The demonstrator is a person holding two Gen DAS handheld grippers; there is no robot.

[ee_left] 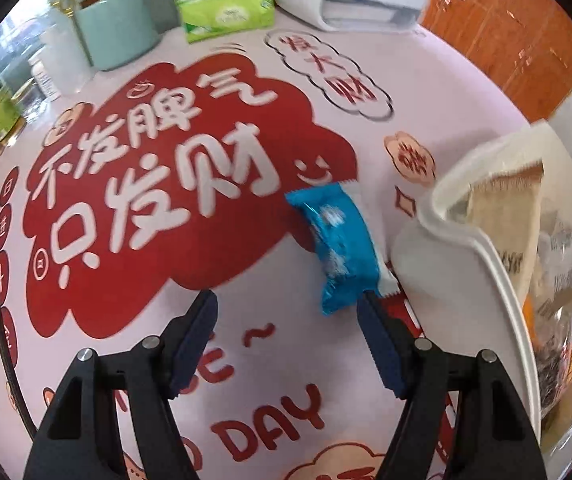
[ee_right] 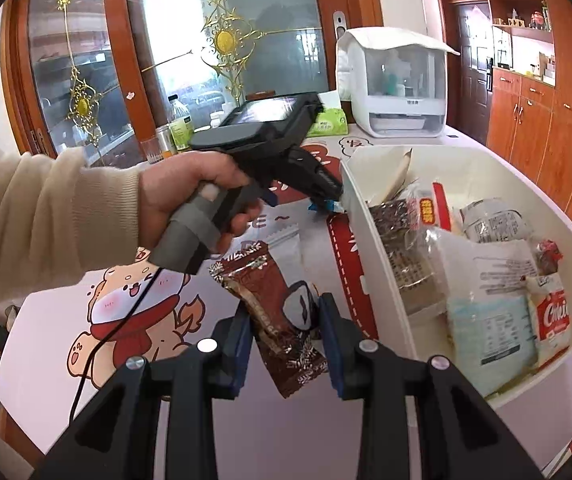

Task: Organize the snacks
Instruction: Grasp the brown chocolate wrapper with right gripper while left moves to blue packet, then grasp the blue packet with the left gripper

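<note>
While the right gripper (ee_right: 284, 344) pinches a brown foil snack packet (ee_right: 274, 320) between its blue pads, the packet hangs lifted above the table (ee_right: 246, 420), just left of the white bin (ee_right: 369, 248). That bin already holds several snack bags (ee_right: 489, 288), among them a pale blue one and a red-and-white one. Over at the left gripper (ee_left: 289, 306), the jaws stand spread with nothing pressed between them; its right-hand pad touches, or lies just over, the near corner of a blue snack packet (ee_left: 335, 240), which lies flat on the table's printed cloth (ee_left: 146, 208) right beside the bin's outer wall (ee_left: 437, 280). From the right wrist view, a hand (ee_right: 190, 196) in a cream sleeve (ee_right: 26, 216) grips that left tool's handle, its tip down at the blue packet by the bin's far corner. At the table's far edge stand a green tissue pack (ee_left: 226, 14), a teal container (ee_left: 116, 26) and a white appliance (ee_right: 395, 84)
</note>
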